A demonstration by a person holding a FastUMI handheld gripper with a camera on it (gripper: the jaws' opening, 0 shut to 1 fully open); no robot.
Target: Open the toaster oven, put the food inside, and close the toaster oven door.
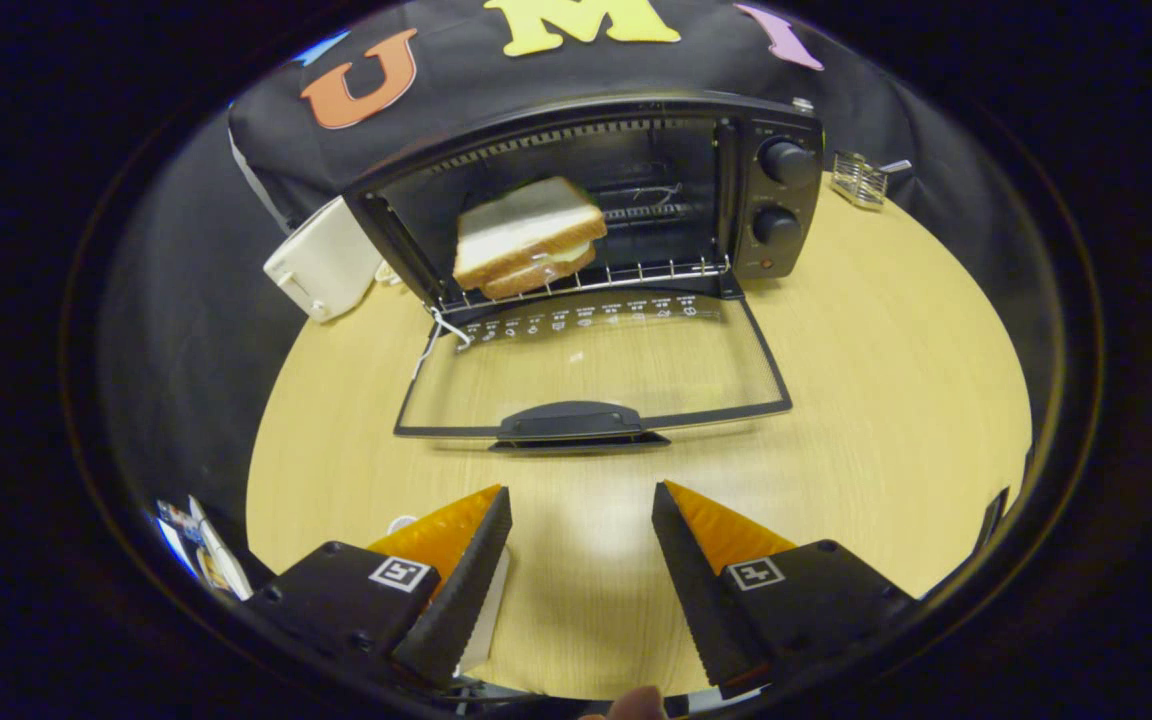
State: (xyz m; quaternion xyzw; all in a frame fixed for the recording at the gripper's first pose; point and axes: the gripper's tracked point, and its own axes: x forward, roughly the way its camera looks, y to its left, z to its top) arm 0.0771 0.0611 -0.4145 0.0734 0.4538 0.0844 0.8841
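A black toaster oven [776, 200] stands at the far side of the round wooden table [886, 400]. Its glass door [596, 375] lies folded down flat toward me, its dark handle [576, 425] nearest the fingers. A sandwich [528, 238] of white bread rests on the wire rack [656, 272], at the left of the oven's cavity. My gripper [581, 490] is open a short way in front of the door handle, above the bare tabletop, with nothing between its fingers.
A white appliance [324, 262] sits left of the oven. A small metal rack [861, 178] stands at the table's far right edge. A white flat object [484, 620] lies under the left finger. A fingertip [636, 705] shows between the finger bases.
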